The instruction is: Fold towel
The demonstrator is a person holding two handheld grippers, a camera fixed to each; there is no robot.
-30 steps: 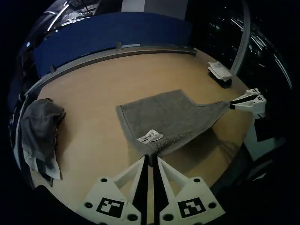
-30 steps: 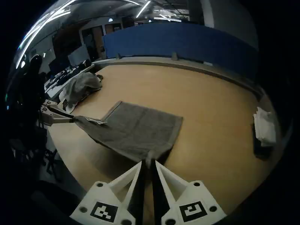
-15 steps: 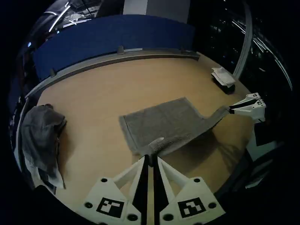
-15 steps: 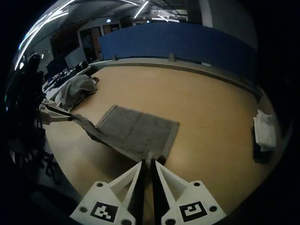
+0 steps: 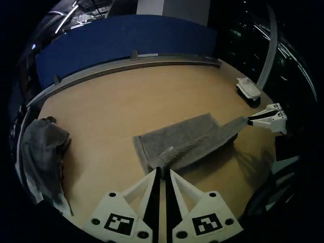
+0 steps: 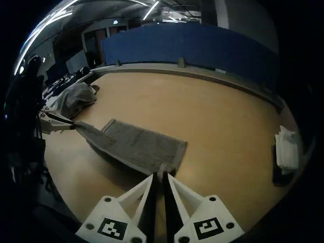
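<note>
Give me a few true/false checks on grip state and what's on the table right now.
1. The left gripper and the right gripper are each shut on a corner of the towel. True.
2. The towel lies fully flat on the table. False: its near edge is held up between the two grippers, with shadow beneath it.
3. A crumpled gray cloth sits on the table apart from the towel. True.
4. The white folded stack rests on the towel. False: it sits apart, near the table's edge, on a dark object.
5. The divider behind the table is red. False: it is blue.
</note>
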